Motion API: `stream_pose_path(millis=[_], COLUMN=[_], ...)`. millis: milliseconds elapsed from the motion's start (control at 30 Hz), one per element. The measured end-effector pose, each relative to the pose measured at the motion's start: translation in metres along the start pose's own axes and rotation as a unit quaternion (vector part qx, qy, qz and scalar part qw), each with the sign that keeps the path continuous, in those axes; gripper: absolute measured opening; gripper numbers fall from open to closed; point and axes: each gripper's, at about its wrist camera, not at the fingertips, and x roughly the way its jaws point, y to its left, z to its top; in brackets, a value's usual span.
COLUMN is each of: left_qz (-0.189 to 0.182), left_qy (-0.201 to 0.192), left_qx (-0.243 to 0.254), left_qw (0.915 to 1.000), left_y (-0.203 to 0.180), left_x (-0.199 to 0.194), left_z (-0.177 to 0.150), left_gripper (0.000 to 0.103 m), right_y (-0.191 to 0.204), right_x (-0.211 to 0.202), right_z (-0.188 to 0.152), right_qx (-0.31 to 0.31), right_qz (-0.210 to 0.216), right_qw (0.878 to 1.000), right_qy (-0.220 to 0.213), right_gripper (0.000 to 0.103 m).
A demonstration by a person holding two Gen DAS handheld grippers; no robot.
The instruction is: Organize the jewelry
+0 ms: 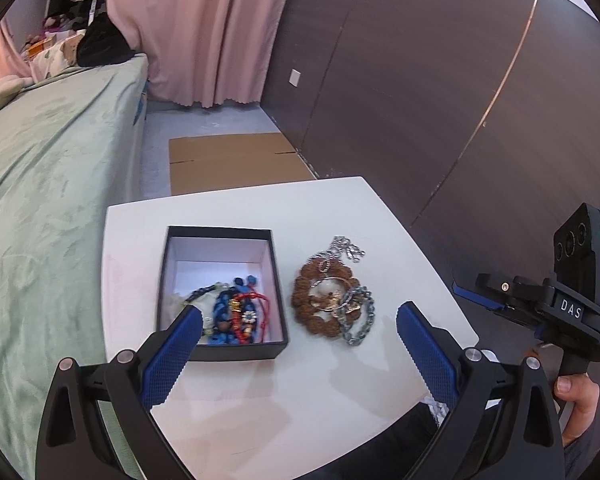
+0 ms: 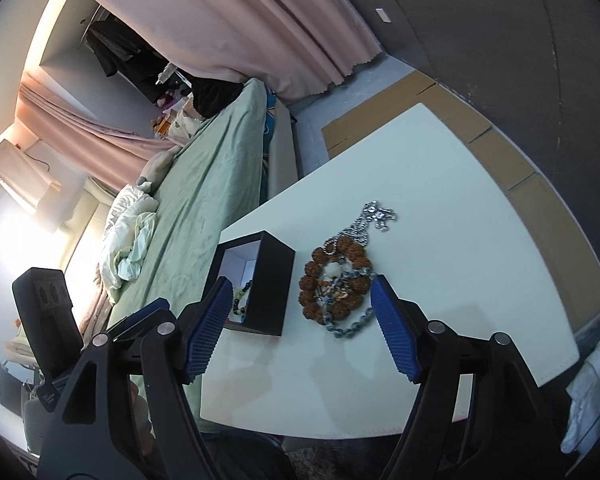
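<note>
A black box with a white inside (image 1: 172, 264) stands on the white table (image 1: 300, 392) and holds several bracelets, blue, red and beaded (image 1: 236, 312). To its right lies a pile of jewelry: a brown bead bracelet (image 1: 302, 300), silver chains (image 1: 360, 320) and a ring. In the right wrist view the box (image 2: 270, 280) and the pile (image 2: 336, 280) also show. My left gripper (image 1: 298, 312) is open and empty above the table's near part. My right gripper (image 2: 300, 284) is open and empty, hovering short of the pile.
A bed with a green cover (image 1: 40, 200) runs along the table's left side. Flattened cardboard (image 1: 228, 160) lies on the floor beyond the table. A dark wall (image 1: 420, 80) stands to the right, pink curtains (image 1: 204, 28) behind.
</note>
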Motion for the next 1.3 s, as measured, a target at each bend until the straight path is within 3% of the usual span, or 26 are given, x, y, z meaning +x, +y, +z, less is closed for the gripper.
stream_pose_path(millis=[133, 367, 567, 967, 1167, 1300], left_qz=[-0.012, -0.032, -0.020, 0.004, 0.009, 0.005], left_qy=[0.011, 0.045, 0.076, 0.108, 0.112, 0.119], left_qx=[0.013, 0.046, 0.099, 0.147, 0.154, 0.143], left_qw=[0.9998, 0.9974, 0.9920, 0.9833, 0.9817, 0.9825], left_y=[-0.011, -0.033, -0.051, -0.064, -0.065, -0.059], left_x=[0.010, 0.039, 0.070, 0.122, 0.139, 0.146], left_z=[0.000, 0.000, -0.006, -0.010, -0.007, -0.005], left_gripper=[0.090, 0.064, 0.044, 0.029, 0.028, 0.015], right_y=[-0.013, -0.042, -0.054, -0.056, -0.056, -0.056], right_x=[-0.004, -0.007, -0.012, -0.010, -0.005, -0.003], right_z=[-0.001, 0.000, 0.000, 0.003, 0.002, 0.002], right_qx=[0.016, 0.067, 0.083, 0.075, 0.072, 0.070], right_qz=[-0.015, -0.026, -0.025, -0.017, -0.017, -0.017], right_qw=[1.000, 0.997, 0.996, 0.996, 0.996, 0.996], right_qy=[0.005, 0.017, 0.021, 0.033, 0.041, 0.045], right_gripper=[0.072, 0.072, 0.072, 0.072, 0.072, 0.072])
